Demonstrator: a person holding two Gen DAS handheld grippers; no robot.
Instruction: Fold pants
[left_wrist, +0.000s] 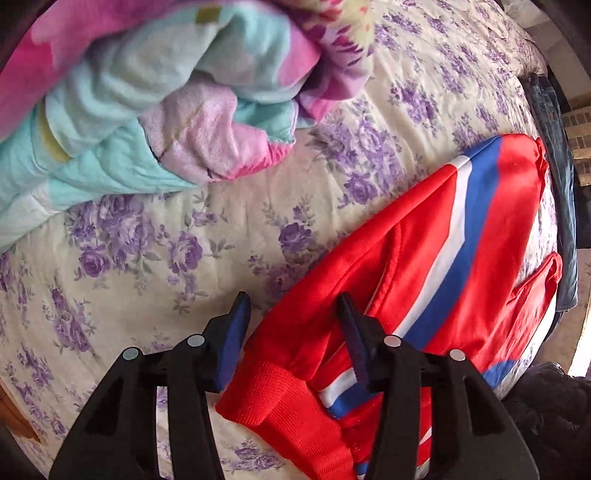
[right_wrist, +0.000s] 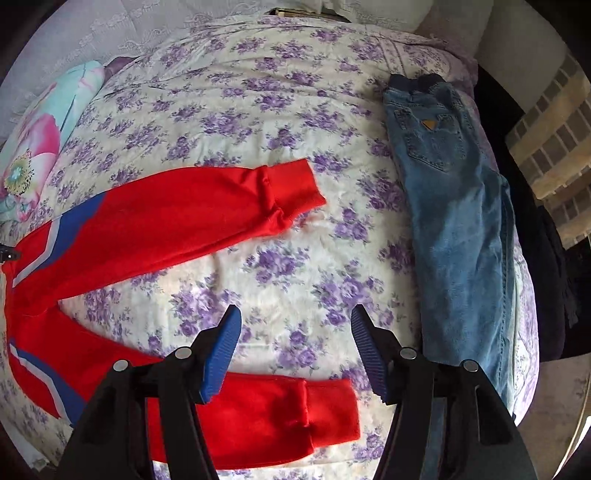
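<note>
While grippers gape — red pants (right_wrist: 155, 221) spread, unfolded.

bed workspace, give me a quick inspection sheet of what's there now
surface: bedspread with purple flowers, lightly wrinkled
job's things: red pants spread flat, legs apart, unfolded
clutter: blue jeans lying along the bed's edge; pink and teal blanket bunched up
grippers: left gripper open over the red waistband; right gripper open above the near leg cuff
cables: nothing seen
surroundings: brick wall beside the bed

The left gripper (left_wrist: 293, 314) hovers with jaws apart over the red pants' (left_wrist: 424, 266) ribbed waistband on the floral bed (left_wrist: 184, 258).
</note>
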